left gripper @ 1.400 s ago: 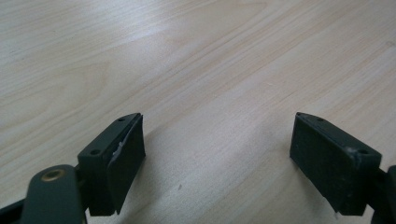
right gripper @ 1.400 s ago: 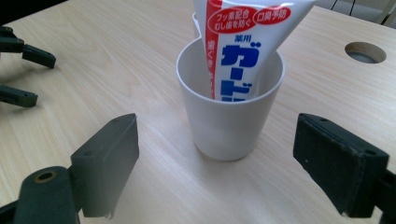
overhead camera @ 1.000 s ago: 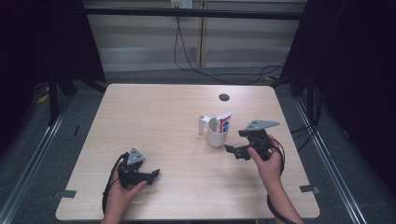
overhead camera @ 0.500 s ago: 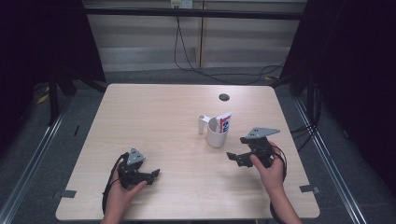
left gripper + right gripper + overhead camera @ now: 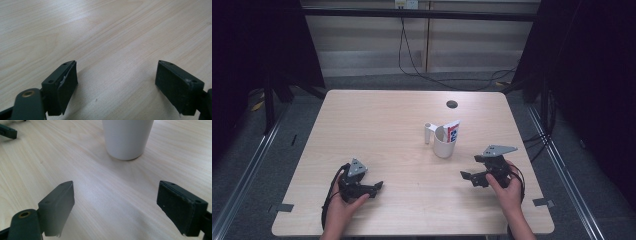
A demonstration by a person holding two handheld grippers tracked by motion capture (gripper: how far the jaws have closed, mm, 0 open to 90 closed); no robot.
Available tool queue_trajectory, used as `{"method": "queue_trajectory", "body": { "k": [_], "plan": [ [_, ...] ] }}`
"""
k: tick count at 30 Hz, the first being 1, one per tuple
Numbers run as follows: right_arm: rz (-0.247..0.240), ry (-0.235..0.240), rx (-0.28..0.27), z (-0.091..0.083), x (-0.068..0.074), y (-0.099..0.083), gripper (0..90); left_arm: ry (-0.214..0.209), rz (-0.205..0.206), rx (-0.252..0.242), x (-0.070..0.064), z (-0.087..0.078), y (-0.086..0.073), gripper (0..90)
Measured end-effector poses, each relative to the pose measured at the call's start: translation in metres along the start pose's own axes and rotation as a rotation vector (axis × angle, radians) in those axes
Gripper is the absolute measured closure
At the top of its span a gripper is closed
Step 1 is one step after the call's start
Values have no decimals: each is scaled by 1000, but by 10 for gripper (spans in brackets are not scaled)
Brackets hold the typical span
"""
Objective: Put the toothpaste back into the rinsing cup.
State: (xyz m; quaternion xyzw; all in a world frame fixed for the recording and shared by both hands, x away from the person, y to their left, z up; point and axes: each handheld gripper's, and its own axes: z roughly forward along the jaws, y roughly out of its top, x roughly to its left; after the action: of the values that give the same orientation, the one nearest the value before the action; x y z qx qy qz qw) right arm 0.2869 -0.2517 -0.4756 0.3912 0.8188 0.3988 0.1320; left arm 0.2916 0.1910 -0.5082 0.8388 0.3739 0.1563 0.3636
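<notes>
Left gripper (image 5: 374,187) sat low on the worktop (image 5: 377,130) at the near left, held by the left hand (image 5: 343,207), jaws spread wide with bare wood between them. Small white cap-like piece (image 5: 428,133) stood just left of the white cup (image 5: 444,142), mid-right of the worktop; can't tell if touching. A tube (image 5: 453,131) with red and blue print leaned inside the cup. Dark round hole (image 5: 452,104) lay farther back. Right gripper (image 5: 468,177) was near right, in the right hand (image 5: 507,189), jaws released and empty, pointed toward the cup base (image 5: 127,138), apart from it.
</notes>
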Motion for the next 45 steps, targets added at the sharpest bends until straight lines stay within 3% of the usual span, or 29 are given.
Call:
{"method": "queue_trajectory", "body": {
  "k": [13,25,32,37,45],
  "plan": [
    [22,7,25,2,-2,-22,143,-2,1,2,0,0,0,177],
    [16,-15,65,4,0,-38,142,0,-1,-1,0,0,0,177],
    [5,-27,64,5,-1,-39,144,0,-1,-1,0,0,0,177],
    [-29,-53,56,6,2,-42,142,0,1,0,0,0,0,177],
    [-33,-59,53,6,3,-42,139,0,2,1,0,0,0,177]
  ]
}}
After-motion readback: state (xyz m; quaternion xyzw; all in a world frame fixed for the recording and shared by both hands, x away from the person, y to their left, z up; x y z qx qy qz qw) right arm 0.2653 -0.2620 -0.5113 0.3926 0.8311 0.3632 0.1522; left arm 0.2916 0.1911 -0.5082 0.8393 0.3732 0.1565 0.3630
